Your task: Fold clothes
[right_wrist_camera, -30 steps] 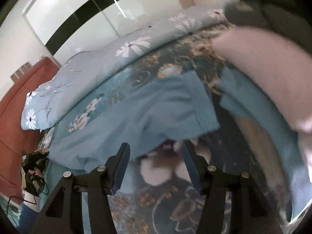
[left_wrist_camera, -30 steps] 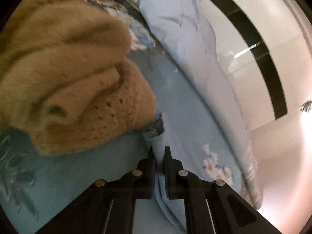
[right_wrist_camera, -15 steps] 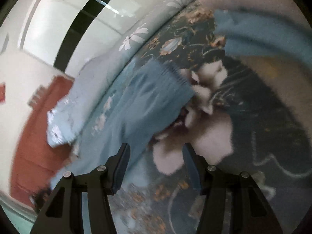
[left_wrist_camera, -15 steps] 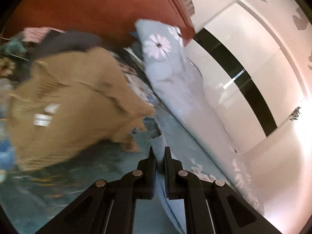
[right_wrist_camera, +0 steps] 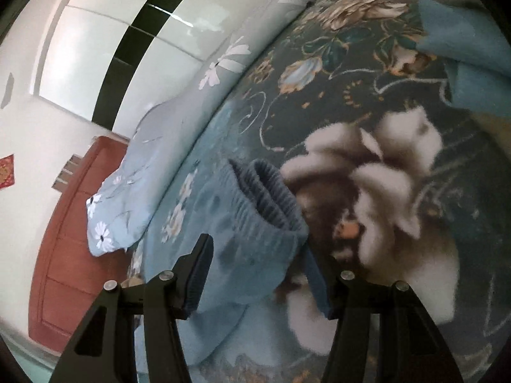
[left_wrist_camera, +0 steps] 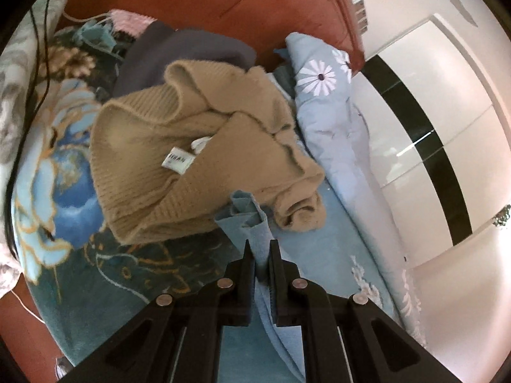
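Blue garment strung between my two tools across the bed, ribbed cuff dead ahead of the right one.

The bed point(right_wrist_camera: 377, 89) under its dark floral cover carries everything; on it the light blue garment point(right_wrist_camera: 242, 255) runs away from my right tool point(right_wrist_camera: 258, 271) toward ten o'clock, long axis along the quilt roll point(right_wrist_camera: 179, 134) at the bed's far edge. Its ribbed cuff point(right_wrist_camera: 271, 191) sits at twelve o'clock, just beyond the wide-spread, empty fingers, so I judge the right tool the nearer one for the next grab. My left tool point(left_wrist_camera: 259, 255) is pinched narrow on a bunched edge of the same blue cloth point(left_wrist_camera: 252, 220), with the tan knitted sweater point(left_wrist_camera: 198, 159) heaped at eleven o'clock, touching that edge.
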